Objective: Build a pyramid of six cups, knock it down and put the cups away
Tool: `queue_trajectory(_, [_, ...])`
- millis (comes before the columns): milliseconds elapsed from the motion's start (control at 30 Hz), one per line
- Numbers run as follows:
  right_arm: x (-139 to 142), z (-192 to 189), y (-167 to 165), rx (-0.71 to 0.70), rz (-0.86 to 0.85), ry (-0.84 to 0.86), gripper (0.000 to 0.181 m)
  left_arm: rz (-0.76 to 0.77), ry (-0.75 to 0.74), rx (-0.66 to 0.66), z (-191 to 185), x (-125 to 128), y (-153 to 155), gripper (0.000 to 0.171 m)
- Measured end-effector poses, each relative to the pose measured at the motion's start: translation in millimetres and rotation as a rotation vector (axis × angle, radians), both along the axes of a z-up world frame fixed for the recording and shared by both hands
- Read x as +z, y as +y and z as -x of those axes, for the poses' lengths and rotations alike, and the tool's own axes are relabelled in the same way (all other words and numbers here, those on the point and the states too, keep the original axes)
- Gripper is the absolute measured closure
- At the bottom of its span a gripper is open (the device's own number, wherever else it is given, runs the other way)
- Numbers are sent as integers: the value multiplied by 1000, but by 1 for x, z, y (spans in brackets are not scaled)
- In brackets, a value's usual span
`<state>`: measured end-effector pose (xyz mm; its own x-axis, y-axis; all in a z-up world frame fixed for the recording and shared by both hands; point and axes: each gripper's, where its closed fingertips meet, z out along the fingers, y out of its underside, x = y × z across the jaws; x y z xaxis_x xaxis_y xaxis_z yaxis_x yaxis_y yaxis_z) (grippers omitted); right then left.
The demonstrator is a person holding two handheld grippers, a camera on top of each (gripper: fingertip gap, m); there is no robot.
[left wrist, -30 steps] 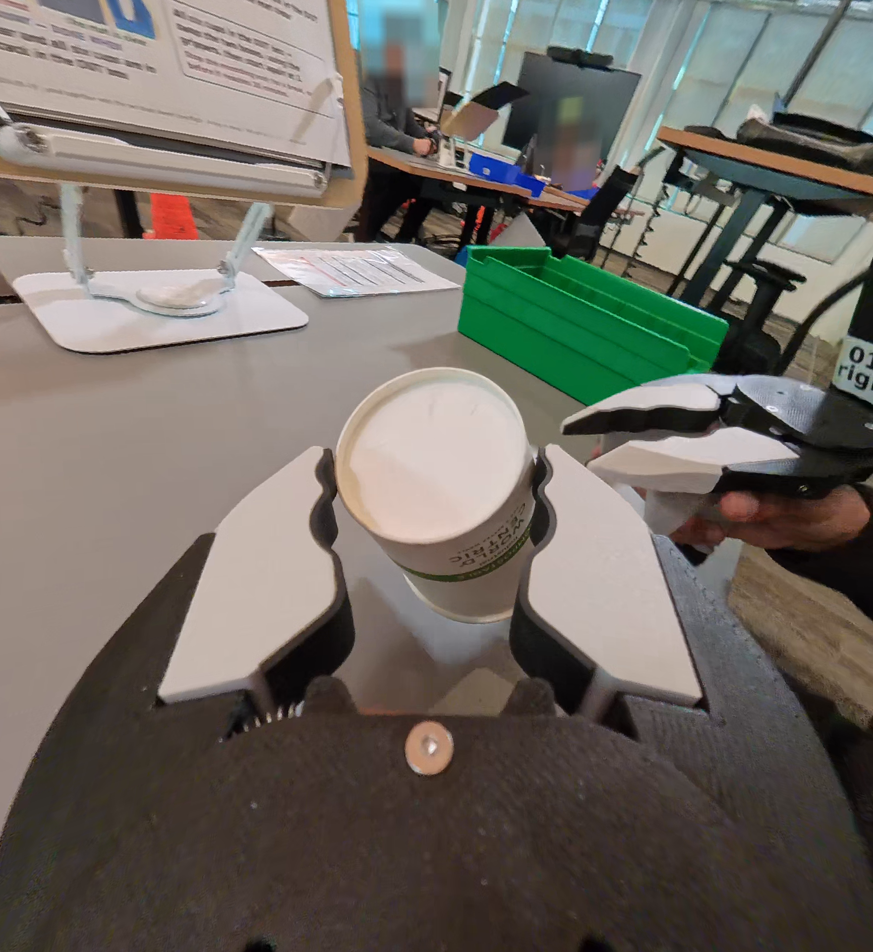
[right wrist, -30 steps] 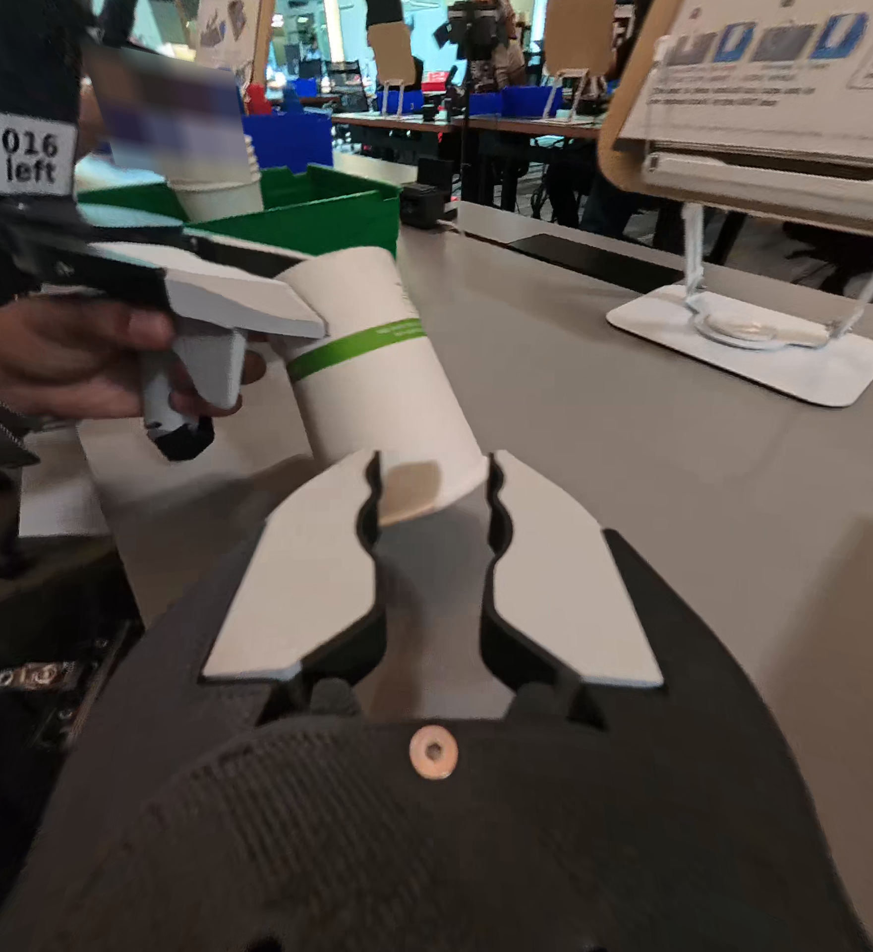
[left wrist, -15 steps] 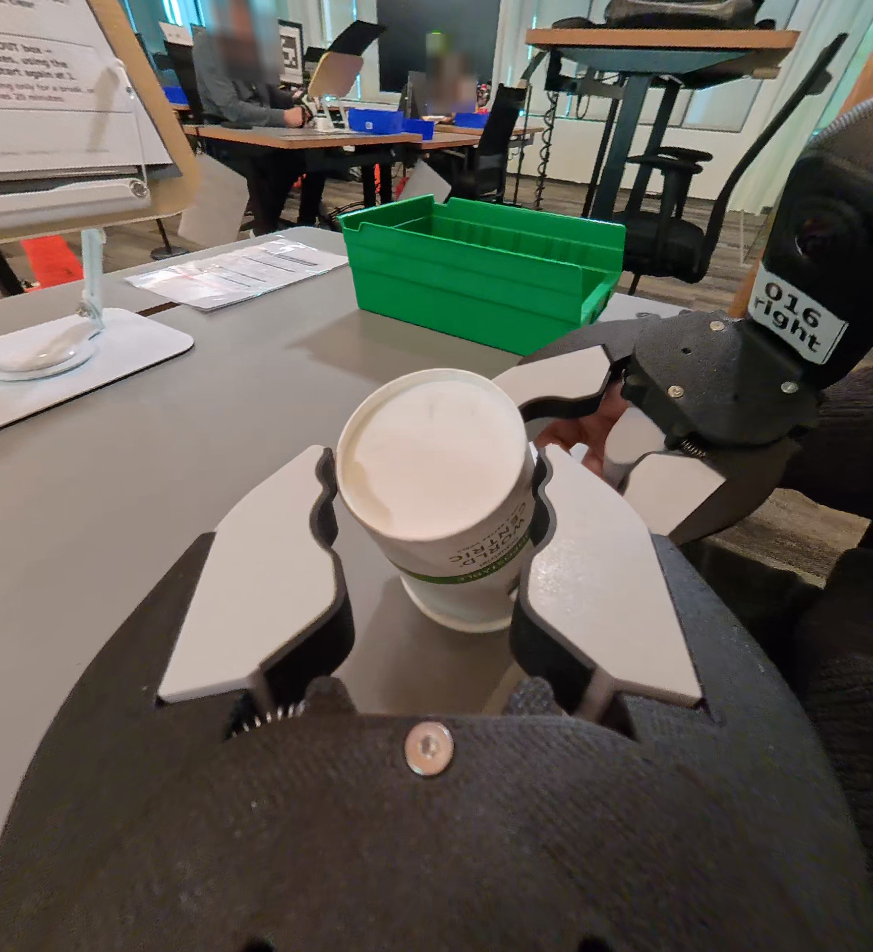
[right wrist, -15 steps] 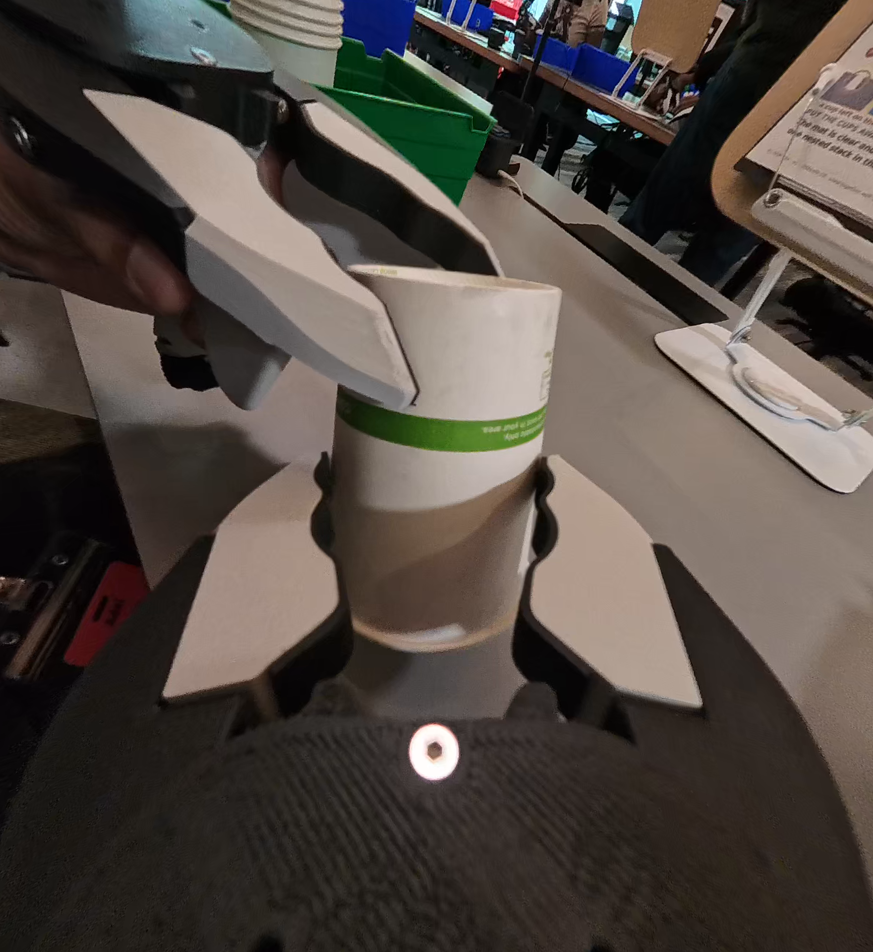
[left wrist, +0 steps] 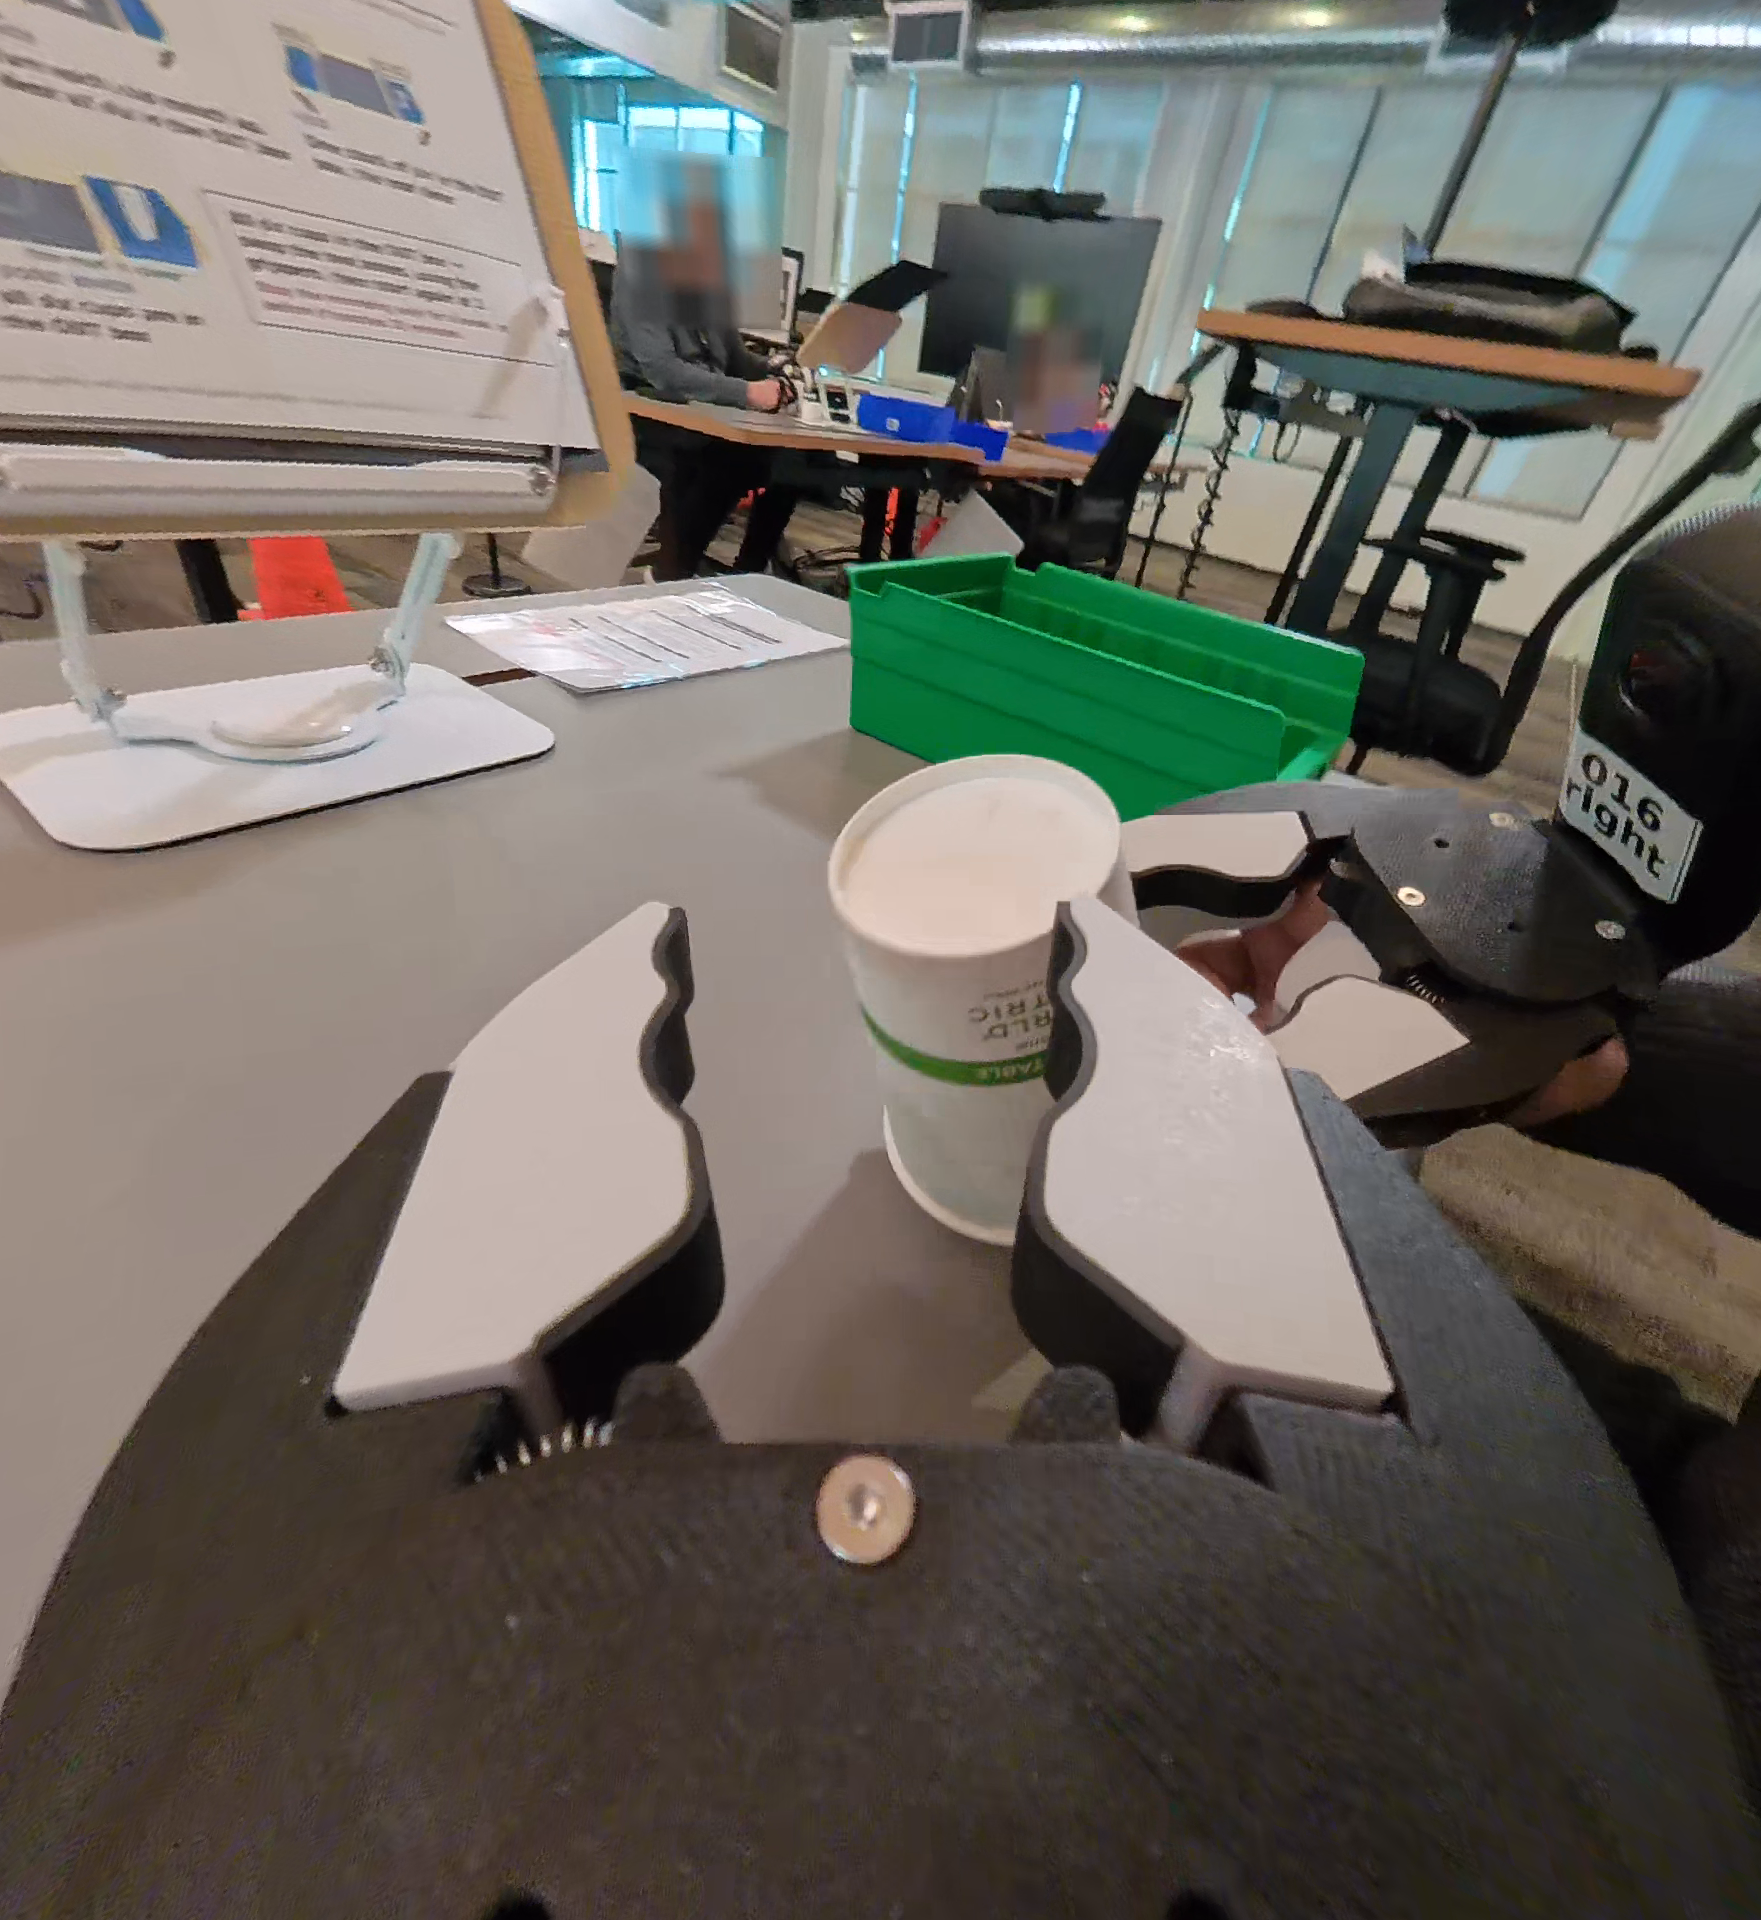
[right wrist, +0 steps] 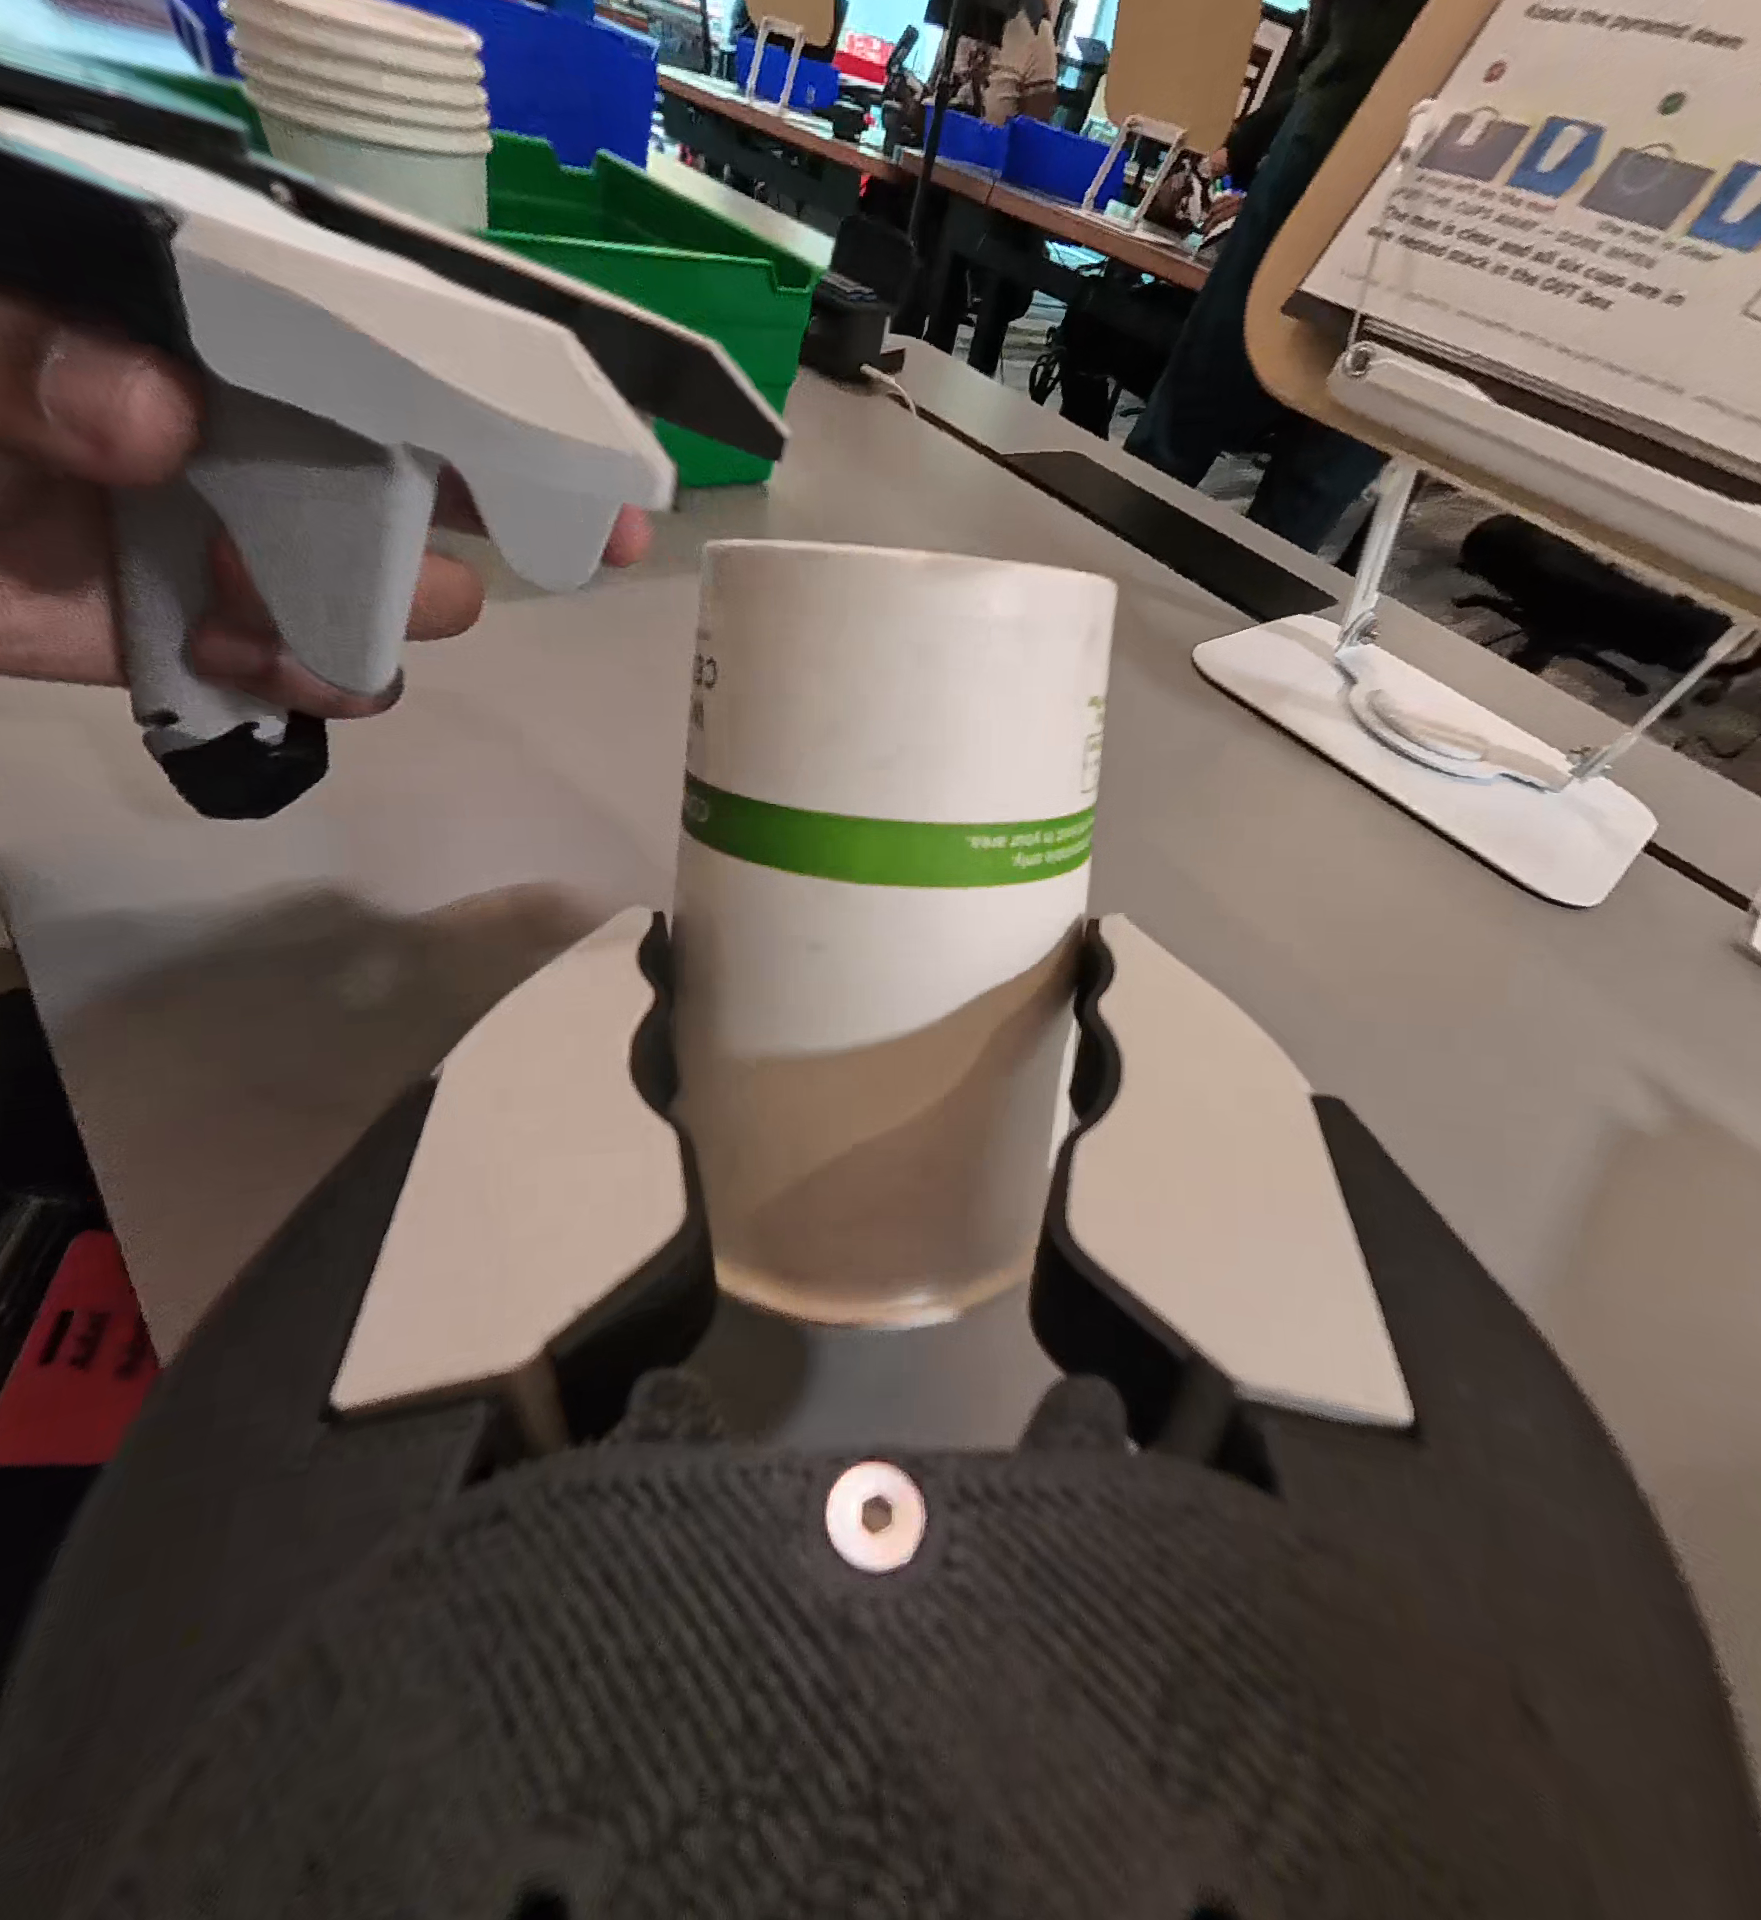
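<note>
The right gripper (right wrist: 874, 997) has its two white, black-edged fingers (right wrist: 543, 1164) closed against the sides of an upside-down white paper cup with a green band (right wrist: 891, 894). The cup stands between them on the grey table (right wrist: 1375, 1091), its wide rim close to the gripper's palm and its flat base rising above the fingertips.

The left gripper (left wrist: 860, 997) is spread wide and holds nothing. In its own view the same cup (left wrist: 969, 997) sits just inside the right-hand finger (left wrist: 1182, 1164), whether touching it cannot be told, with a clear gap to the left-hand finger. From the right wrist view, that left gripper (right wrist: 647, 447) hangs above and to the left of the cup, apart from it.

Beyond the left fingertips lies a green plastic bin (left wrist: 1094, 675); ahead of them to the left is a white stand carrying a printed board (left wrist: 252, 748).
</note>
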<state>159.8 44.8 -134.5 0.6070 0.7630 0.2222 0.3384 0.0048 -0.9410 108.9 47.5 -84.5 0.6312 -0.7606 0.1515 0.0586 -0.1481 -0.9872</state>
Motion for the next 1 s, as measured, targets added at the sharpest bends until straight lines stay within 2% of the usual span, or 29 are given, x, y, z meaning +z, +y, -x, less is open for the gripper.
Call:
queue_trajectory(167, [4, -3, 12, -20, 75, 96, 106, 26, -35, 74, 17, 0, 5, 109])
queue_trajectory(333, [4, 8, 20, 4, 134, 150, 106, 28, -49, 121, 35, 1, -2, 107])
queue_trajectory(567, [-9, 39, 28, 42, 184, 49, 106, 28, -42, 253, 73, 0, -20, 107])
queue_trajectory(767, [-11, 65, 38, 77, 144, -31, 105, 21, -34, 382, 107, 0, -43, 105])
queue_trajectory(1000, [-22, 81, 69, 67, 173, -108, 105, 17, -27, 538, 145, -1, -76, 105])
